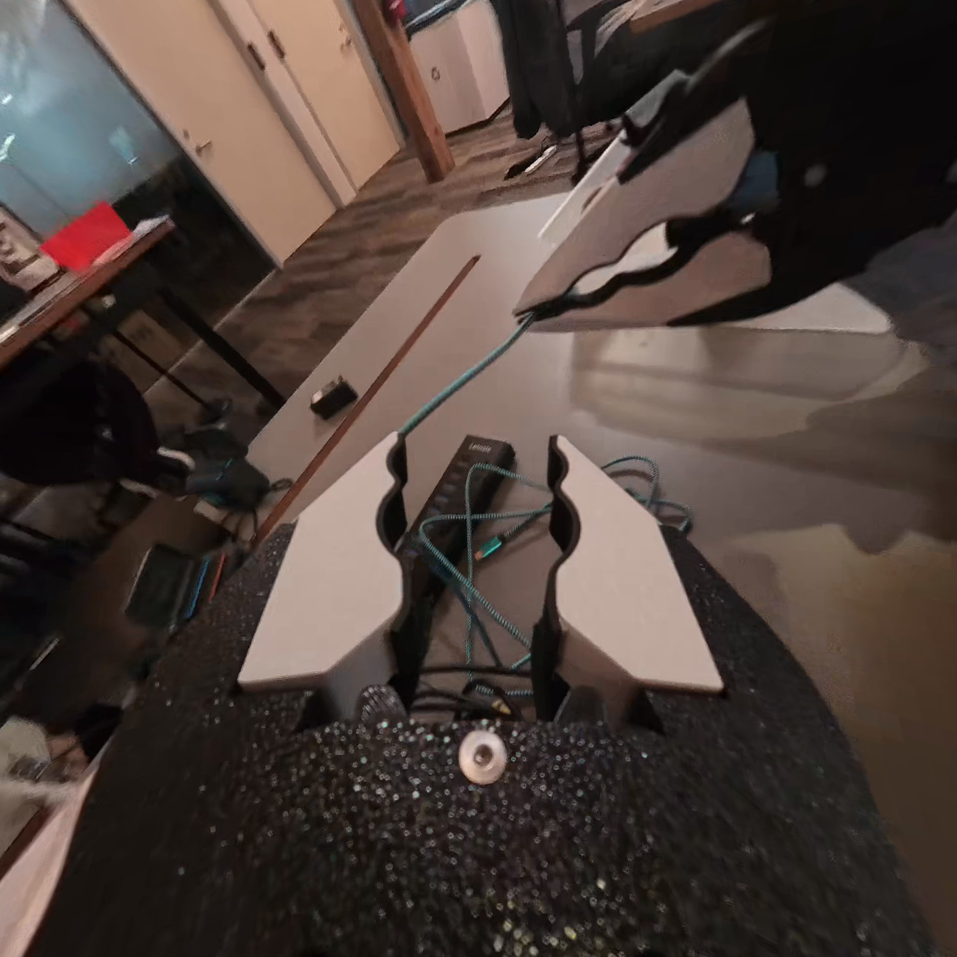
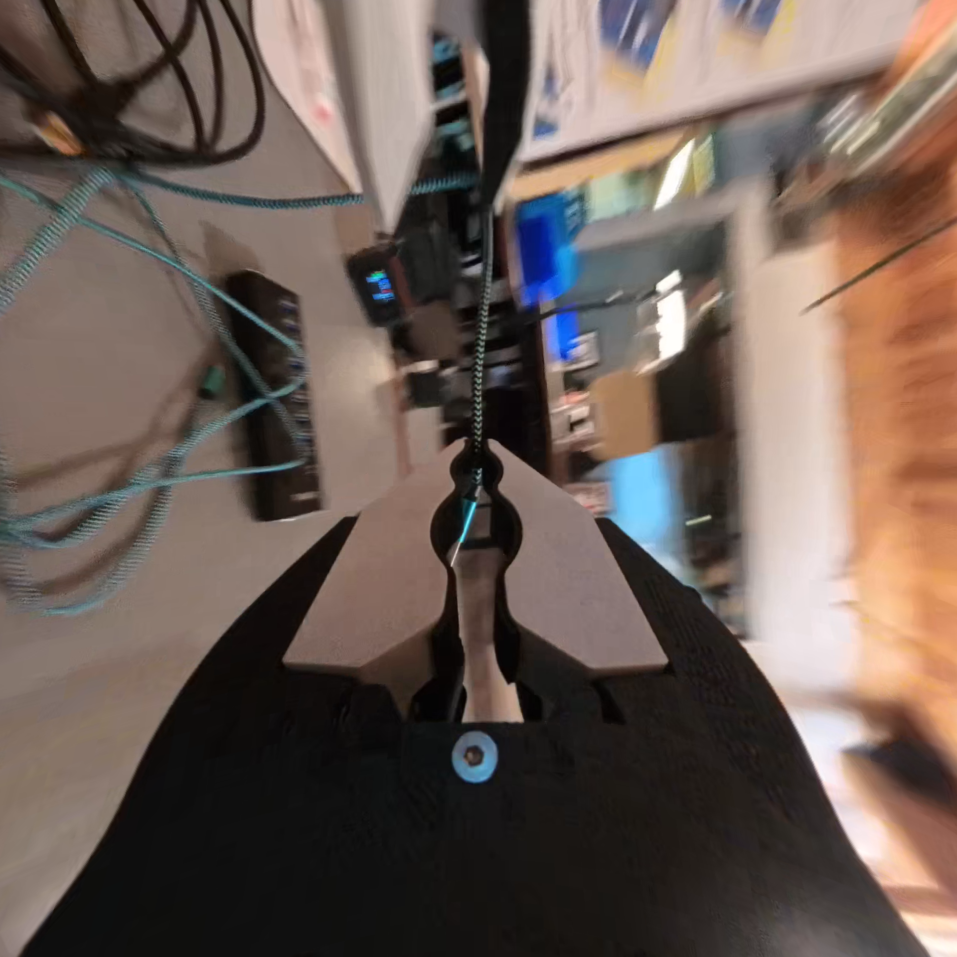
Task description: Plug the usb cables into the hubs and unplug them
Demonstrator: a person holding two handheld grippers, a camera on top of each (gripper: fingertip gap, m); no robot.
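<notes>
A long black USB hub [image 1: 468, 497] lies on the pale table with several teal braided cables [image 1: 455, 564] looped over it. A loose teal plug [image 1: 489, 549] rests beside the hub. My left gripper [image 1: 476, 445] is open above the hub and cables, holding nothing. My right gripper [image 1: 528, 313] hangs in the air at the upper right, shut on a teal braided USB cable [image 1: 466, 378] that runs taut down toward my left gripper's left fingertip. In the right wrist view the gripper [image 2: 477, 445] is shut on that cable's plug end [image 2: 470, 510]; the hub [image 2: 274, 393] is at left.
A small black box [image 1: 334, 396] sits farther along the table beside a dark groove. Dark cables [image 2: 155, 93] coil on the table at upper left in the right wrist view. The table edge drops to a cluttered floor on the left. A wooden desk [image 1: 77, 279] stands beyond.
</notes>
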